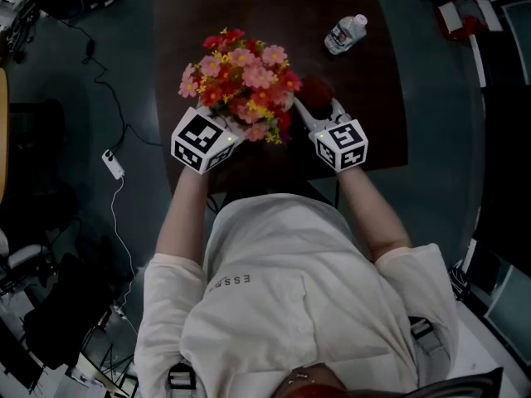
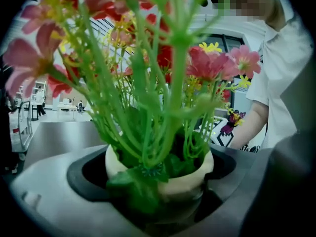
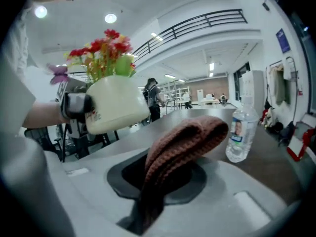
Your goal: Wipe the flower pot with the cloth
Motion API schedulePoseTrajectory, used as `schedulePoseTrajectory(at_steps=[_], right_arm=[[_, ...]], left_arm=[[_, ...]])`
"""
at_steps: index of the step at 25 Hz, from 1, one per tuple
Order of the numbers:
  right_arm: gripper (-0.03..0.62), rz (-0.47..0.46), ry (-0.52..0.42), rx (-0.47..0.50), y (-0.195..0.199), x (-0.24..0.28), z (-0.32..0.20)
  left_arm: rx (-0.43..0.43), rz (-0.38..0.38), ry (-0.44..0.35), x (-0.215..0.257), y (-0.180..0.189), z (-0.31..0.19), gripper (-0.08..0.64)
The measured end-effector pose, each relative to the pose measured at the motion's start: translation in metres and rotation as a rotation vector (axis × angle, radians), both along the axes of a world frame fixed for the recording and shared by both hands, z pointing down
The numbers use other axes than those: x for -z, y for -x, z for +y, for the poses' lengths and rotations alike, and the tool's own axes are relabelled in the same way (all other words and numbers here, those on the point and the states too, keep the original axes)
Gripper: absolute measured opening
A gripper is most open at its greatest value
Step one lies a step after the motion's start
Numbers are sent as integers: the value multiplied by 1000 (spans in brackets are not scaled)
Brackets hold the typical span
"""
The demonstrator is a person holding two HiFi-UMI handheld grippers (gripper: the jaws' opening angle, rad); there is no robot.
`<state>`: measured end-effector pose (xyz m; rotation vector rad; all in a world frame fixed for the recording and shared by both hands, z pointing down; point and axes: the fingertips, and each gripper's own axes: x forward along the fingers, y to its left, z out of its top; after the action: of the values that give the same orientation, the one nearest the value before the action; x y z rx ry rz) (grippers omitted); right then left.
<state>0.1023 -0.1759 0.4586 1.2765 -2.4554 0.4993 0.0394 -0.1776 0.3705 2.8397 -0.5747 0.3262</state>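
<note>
Two grips, both clenched: left hand-held gripper point(image 1: 224, 137) around cream flower pot point(image 2: 182, 179) over dark bench point(image 1: 373, 98); right hand-held gripper point(image 1: 319, 110) on folded brown cloth point(image 3: 187, 137) near pot; water bottle point(image 1: 345, 33) upright farther back.

The cream flower pot point(image 2: 163, 174) of pink and red blooms sat clamped in the left claw point(image 2: 160, 194). The folded brown knitted cloth point(image 3: 182, 142) arched from the right claw point(image 3: 158, 179).

The left gripper point(image 2: 159, 194) has its jaws closed against both sides of the cream flower pot point(image 2: 186, 179). Green stems point(image 2: 148, 107) rise from the pot into pink, red and yellow flowers point(image 2: 213, 63) overhead. Beyond the pot to the right is a person's arm point(image 2: 252, 125).
</note>
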Motion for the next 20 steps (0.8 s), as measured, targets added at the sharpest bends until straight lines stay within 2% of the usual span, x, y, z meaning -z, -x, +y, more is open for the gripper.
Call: schedulePoseTrajectory(at_steps=[3, 6, 14, 17, 20], right_arm=[[49, 54, -33, -68, -22, 3, -13], [49, 67, -56, -101, -30, 5, -18], [49, 91, -31, -135, -32, -11, -7], [49, 94, -15, -159, -34, -19, -3], [49, 96, -11, -170, -34, -24, 0]], left_arm=[[-39, -63, -35, -35, 7, 5, 568], [-86, -127, -56, -74, 13, 13, 568], [-233, -240, -36, -159, 12, 33, 568], [-266, -263, -38, -172, 11, 36, 568], [-266, -260, -31, -180, 10, 38, 568]])
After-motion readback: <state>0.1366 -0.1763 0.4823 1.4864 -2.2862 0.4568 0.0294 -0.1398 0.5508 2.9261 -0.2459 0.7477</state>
